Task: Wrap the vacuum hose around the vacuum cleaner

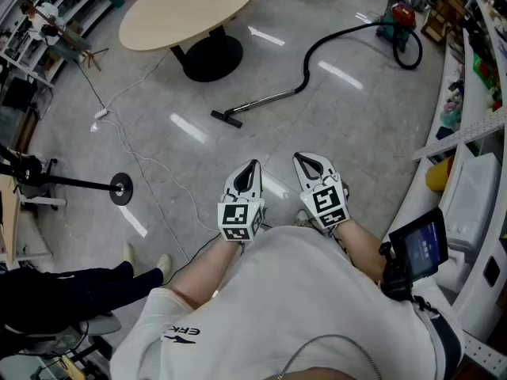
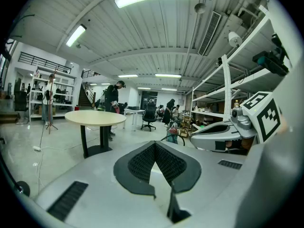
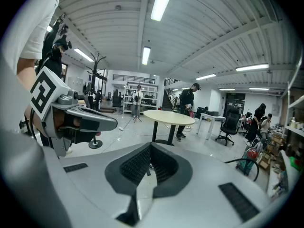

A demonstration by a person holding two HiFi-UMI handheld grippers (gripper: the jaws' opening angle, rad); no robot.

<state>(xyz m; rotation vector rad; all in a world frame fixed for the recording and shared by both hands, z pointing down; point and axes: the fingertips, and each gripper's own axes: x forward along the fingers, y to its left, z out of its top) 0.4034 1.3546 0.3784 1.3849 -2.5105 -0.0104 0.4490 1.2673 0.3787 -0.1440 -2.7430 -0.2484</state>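
1. Left gripper with its marker cube, held out in front of the white-shirted torso: fingers pressed together, nothing between them.
2. Right gripper, just beside the left and not touching it: fingers likewise pressed together, pinching nothing.
3. Both pointing forward, away from the body, above the bare grey polished floor.
4. Black flexible vacuum hose: well apart from both grippers, unwrapped, lying on the floor in a long curve from the silver metal wand to the red-and-teal canister vacuum cleaner at the far right, with a loop on the floor beside the cleaner.
5. Black floor nozzle at the wand's near end, flat on the floor, near the black foot of the round beige-topped table.
6. Thin white cable trailing across the floor on the left, near a black round stand base.
7. Black handheld device with a lit screen at the person's right side.
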